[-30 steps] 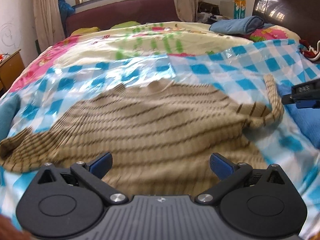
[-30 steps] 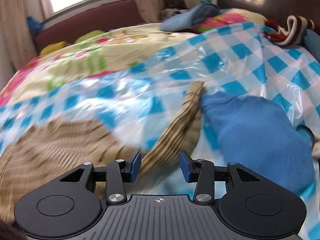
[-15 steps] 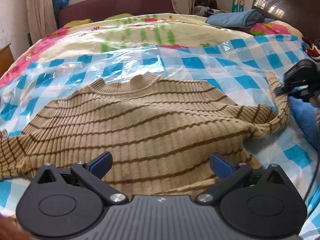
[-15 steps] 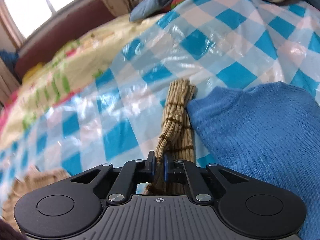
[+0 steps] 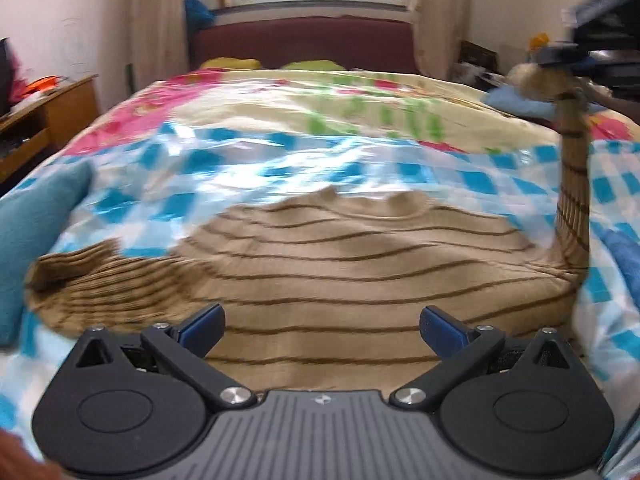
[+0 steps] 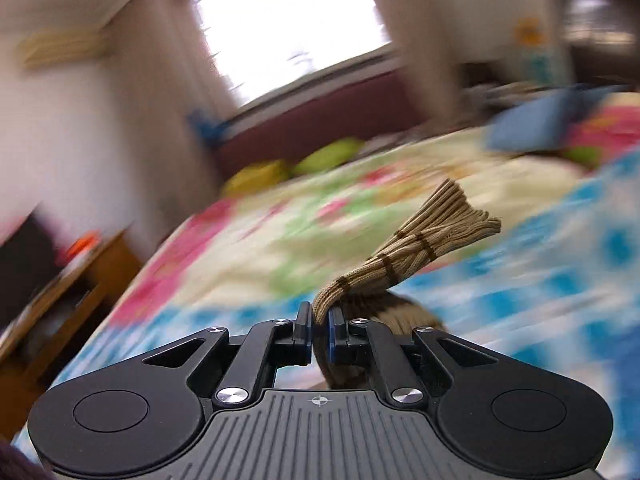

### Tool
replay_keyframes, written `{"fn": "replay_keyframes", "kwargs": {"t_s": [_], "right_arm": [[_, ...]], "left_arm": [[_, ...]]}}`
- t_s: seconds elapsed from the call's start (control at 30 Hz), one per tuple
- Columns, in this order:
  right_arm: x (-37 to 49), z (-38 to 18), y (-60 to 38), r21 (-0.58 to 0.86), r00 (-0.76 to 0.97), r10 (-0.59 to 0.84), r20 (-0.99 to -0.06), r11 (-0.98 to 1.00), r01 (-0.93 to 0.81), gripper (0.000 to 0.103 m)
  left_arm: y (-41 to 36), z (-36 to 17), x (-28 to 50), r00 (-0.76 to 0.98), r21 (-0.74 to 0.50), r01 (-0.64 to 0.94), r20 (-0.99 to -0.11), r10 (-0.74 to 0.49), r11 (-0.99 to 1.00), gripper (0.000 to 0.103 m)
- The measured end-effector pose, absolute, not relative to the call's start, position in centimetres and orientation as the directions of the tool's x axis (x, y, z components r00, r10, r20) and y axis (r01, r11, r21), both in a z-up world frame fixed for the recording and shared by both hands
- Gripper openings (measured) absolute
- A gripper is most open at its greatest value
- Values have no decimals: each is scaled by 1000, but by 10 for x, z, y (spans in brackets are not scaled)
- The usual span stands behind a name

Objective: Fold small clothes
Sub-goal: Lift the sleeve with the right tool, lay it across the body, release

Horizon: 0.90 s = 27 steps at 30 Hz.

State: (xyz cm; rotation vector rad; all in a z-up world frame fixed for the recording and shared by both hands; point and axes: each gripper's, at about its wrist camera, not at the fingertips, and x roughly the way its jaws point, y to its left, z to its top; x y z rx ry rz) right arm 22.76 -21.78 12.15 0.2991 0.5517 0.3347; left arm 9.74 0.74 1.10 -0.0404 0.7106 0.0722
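Observation:
A tan ribbed sweater with thin brown stripes [image 5: 340, 264] lies flat on the blue-and-white checked plastic sheet [image 5: 248, 176]. Its right sleeve [image 5: 574, 184] is pulled up off the bed. In the right wrist view the cuff [image 6: 424, 240] sticks out past my right gripper [image 6: 319, 326], which is shut on the sleeve. That gripper shows in the left wrist view at the top right [image 5: 564, 56]. My left gripper [image 5: 322, 326] hovers open over the sweater's lower hem with nothing between its fingers. The left sleeve [image 5: 76, 276] lies bunched on the sheet.
A teal cloth [image 5: 36, 216] lies at the left edge and a blue garment [image 5: 624, 252] at the right. A floral quilt [image 5: 320, 108] covers the far bed, with a blue pillow [image 6: 536, 120]. A wooden bedside table [image 5: 48, 112] stands on the left.
My right gripper closed on the right sleeve and lifted it high off the bed. The left gripper stayed open and shifted sideways over the sweater's hem.

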Motion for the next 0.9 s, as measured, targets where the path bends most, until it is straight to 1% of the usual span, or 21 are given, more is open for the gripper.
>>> {"fn": "replay_keyframes", "kwargs": {"t_s": [0.07, 0.13, 0.2, 0.27, 0.33, 0.4, 0.53, 0.6, 0.67, 0.7, 0.77, 0.83, 0.9], "right_arm": [[229, 105, -164, 351, 713, 495, -496, 866, -357, 14], [226, 86, -118, 331, 621, 569, -539, 821, -465, 14], [219, 76, -94, 329, 581, 607, -542, 789, -518, 15], [214, 72, -90, 342, 570, 614, -545, 784, -517, 20], [213, 70, -104, 341, 583, 589, -560, 805, -486, 20], [211, 69, -125, 319, 611, 534, -584, 843, -433, 20], [199, 48, -184, 262, 660, 366, -656, 930, -256, 23], [196, 31, -212, 239, 659, 278, -699, 959, -152, 23], [195, 13, -239, 245, 647, 224, -729, 968, -60, 23], [193, 3, -249, 262, 639, 218, -738, 965, -27, 23], [194, -13, -267, 355, 612, 271, -743, 935, 17, 23], [198, -22, -275, 464, 595, 360, -718, 886, 24, 23], [203, -25, -275, 516, 599, 407, -689, 857, 12, 23]], "left_arm": [[24, 7, 90, 753, 14, -118, -651, 98, 993, 103], [40, 2, 84, 746, 45, -154, -650, 146, 987, 103], [53, -4, 80, 738, 67, -181, -650, 180, 981, 103], [64, -9, 78, 732, 60, -198, -655, 188, 978, 103], [71, -10, 78, 732, 36, -202, -659, 175, 979, 103], [75, -12, 79, 735, 18, -202, -658, 164, 979, 103], [73, -15, 79, 735, 19, -198, -658, 161, 980, 103], [70, -17, 80, 731, 23, -197, -662, 162, 980, 103], [66, -17, 80, 731, 38, -194, -661, 170, 980, 103], [63, -17, 81, 732, 48, -190, -659, 174, 981, 103], [58, -18, 82, 730, 68, -183, -659, 182, 981, 103], [52, -18, 83, 726, 90, -175, -661, 190, 980, 103], [47, -17, 85, 725, 109, -169, -660, 198, 980, 103]]}}
